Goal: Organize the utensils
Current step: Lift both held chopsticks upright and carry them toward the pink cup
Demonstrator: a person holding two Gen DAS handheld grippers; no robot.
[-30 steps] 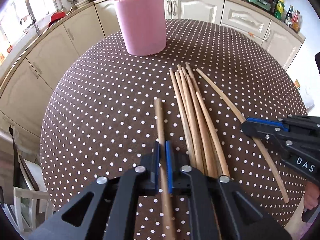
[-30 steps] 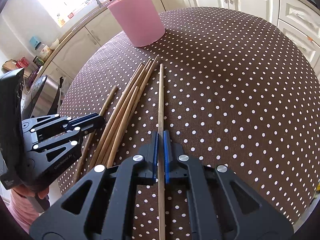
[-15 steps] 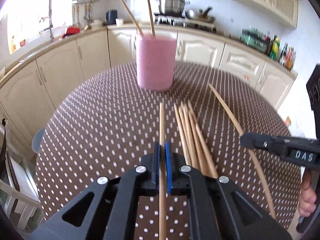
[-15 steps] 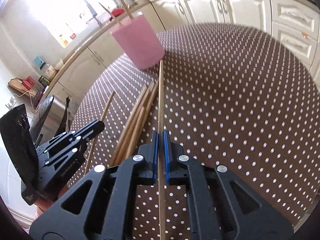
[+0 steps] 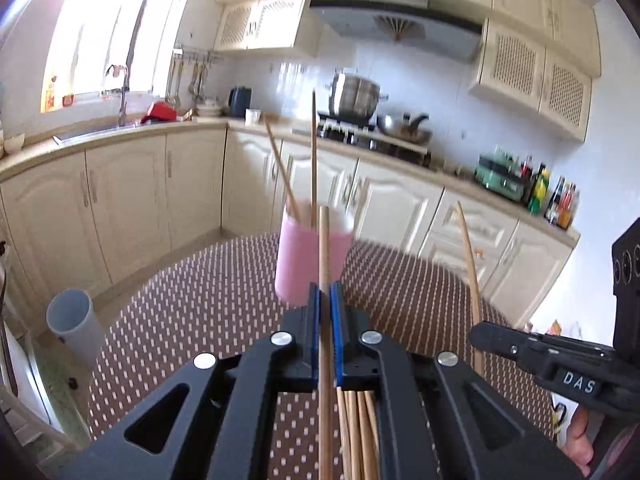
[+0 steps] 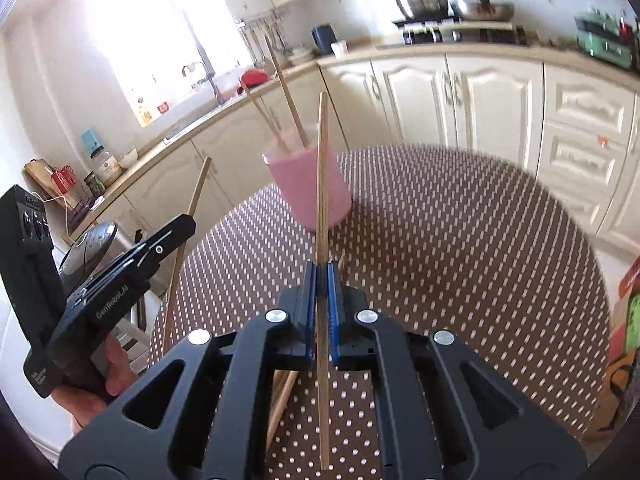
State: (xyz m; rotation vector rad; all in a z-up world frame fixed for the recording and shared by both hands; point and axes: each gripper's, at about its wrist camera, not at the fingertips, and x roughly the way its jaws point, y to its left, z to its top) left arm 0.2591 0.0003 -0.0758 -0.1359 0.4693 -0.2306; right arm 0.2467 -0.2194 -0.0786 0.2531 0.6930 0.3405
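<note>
The left gripper (image 5: 325, 300) has its blue-lined jaws pinching a round wooden chopstick (image 5: 324, 248). The right gripper (image 6: 320, 280) pinches a thinner, slightly bowed chopstick (image 6: 322, 168) the same way. Both are angled slightly downward above the bench (image 6: 460, 248), covered in brown cloth with white dots. Below the jaws lie loose chopsticks (image 5: 356, 428). Ahead stands a smooth pink cylindrical cup (image 5: 298, 264) holding two sticks.

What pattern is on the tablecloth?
Brown with small white polka dots; the tablecloth shows best in the right wrist view.
</note>
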